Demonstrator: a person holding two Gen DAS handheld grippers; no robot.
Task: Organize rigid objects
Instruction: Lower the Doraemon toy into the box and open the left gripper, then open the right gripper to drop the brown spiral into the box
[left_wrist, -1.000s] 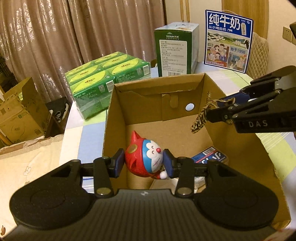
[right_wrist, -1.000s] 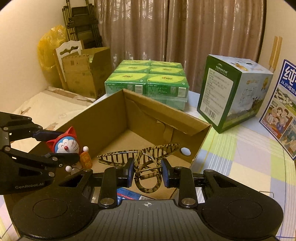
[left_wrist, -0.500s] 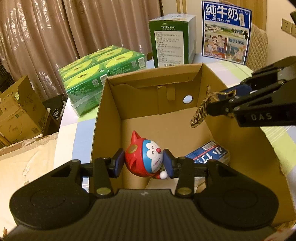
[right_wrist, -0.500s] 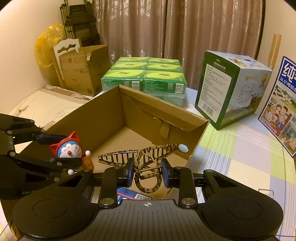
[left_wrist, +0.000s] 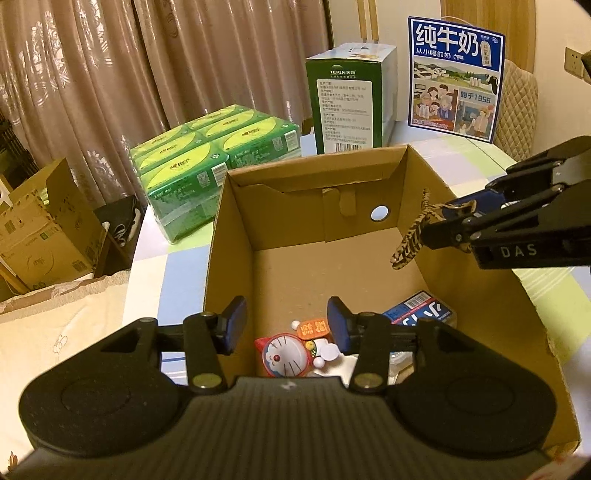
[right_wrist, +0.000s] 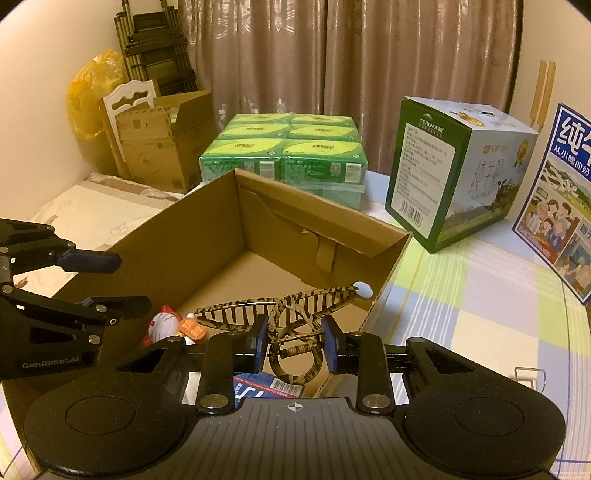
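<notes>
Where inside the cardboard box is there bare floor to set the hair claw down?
Bare floor runs from the box's far wall toward the middle. The near end is crowded: Doraemon toy, blue packet. The right gripper holds the hair claw above.

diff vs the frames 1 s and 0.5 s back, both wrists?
The left gripper opened and let go of the Doraemon toy, which dropped and now lies on its back on the floor of the cardboard box, beside the blue packet. Unchanged: the right gripper is still shut on the striped hair claw, held over the box.
</notes>
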